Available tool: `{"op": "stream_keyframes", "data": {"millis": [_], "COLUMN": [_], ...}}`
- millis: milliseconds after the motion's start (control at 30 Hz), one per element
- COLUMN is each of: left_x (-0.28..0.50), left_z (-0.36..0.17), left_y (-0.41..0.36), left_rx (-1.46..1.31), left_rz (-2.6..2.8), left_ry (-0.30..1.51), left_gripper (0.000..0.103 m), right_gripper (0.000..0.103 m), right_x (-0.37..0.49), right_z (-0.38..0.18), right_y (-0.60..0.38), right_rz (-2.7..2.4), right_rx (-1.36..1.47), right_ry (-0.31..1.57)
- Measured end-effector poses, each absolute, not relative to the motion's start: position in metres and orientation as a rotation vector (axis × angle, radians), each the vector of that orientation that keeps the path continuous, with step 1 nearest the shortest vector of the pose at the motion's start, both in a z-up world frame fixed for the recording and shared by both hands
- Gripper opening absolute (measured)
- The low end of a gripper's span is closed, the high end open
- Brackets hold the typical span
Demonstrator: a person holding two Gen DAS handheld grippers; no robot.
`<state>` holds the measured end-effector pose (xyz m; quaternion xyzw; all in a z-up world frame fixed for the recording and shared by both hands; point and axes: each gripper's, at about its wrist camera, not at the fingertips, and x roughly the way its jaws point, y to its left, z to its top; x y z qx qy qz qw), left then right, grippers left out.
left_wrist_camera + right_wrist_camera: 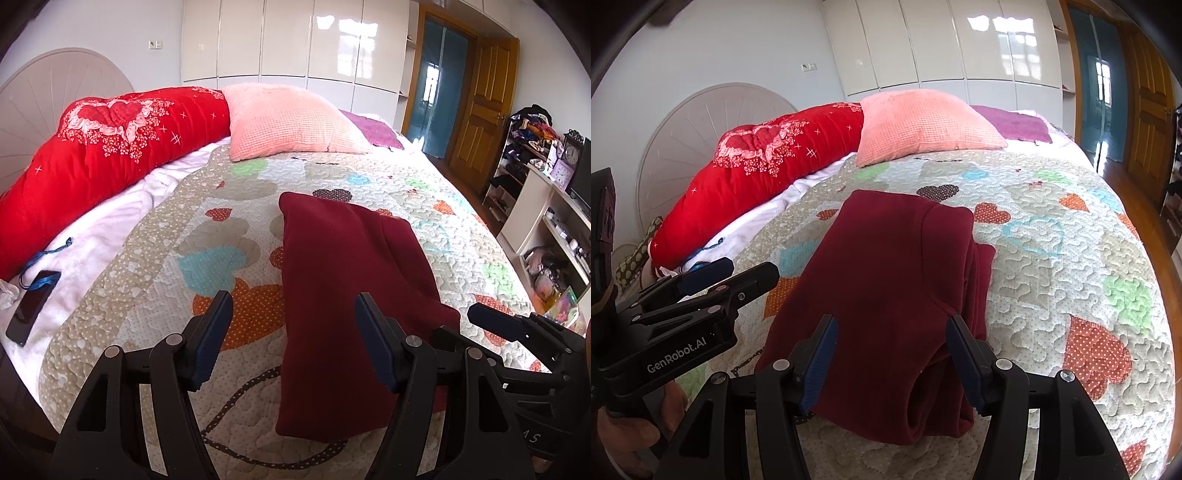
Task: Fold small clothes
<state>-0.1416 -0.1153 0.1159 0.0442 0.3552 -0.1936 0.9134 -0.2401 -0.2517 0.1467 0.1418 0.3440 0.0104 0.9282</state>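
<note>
A dark red garment [343, 295] lies folded into a long strip on the heart-patterned quilt [166, 236]; it also shows in the right wrist view [886, 288], with stacked layers along its right edge. My left gripper [293, 314] is open and empty, hovering above the garment's near left edge. My right gripper [890, 339] is open and empty, just above the garment's near end. The right gripper shows in the left wrist view [517, 332], and the left gripper shows in the right wrist view [738, 275].
A pink pillow [291, 122], a red floral duvet [103, 147] and a purple cushion [373, 129] lie at the head of the bed. A black phone [31, 306] with a blue strap lies on the white sheet. Shelves [546, 206] stand to the right.
</note>
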Motion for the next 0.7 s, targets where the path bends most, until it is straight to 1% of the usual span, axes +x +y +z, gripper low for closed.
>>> {"op": "stream_keyframes", "data": {"millis": [267,433,700], "left_x": [-0.140,-0.140,-0.124], "left_z": [0.115,0.121,0.117], "left_y": [-0.113,-0.102,-0.090], "left_rx": [0.084,0.052,0.044], "left_rz": [-0.392,-0.378,-0.348], "left_ry": [0.723,0.661,0.682], "left_gripper": [0.068,0.068,0.068], "right_gripper": [0.059,0.059,0.059], "right_x": [-0.239,-0.238,-0.237], "right_z": [0.146,0.143,0.143], "right_y": [-0.251,-0.252,-0.272], "right_rz": [0.026,0.026,-0.007], "right_rx": [0.291,0.294,0.313], "right_ry": [0.709,0.715,0.709]}}
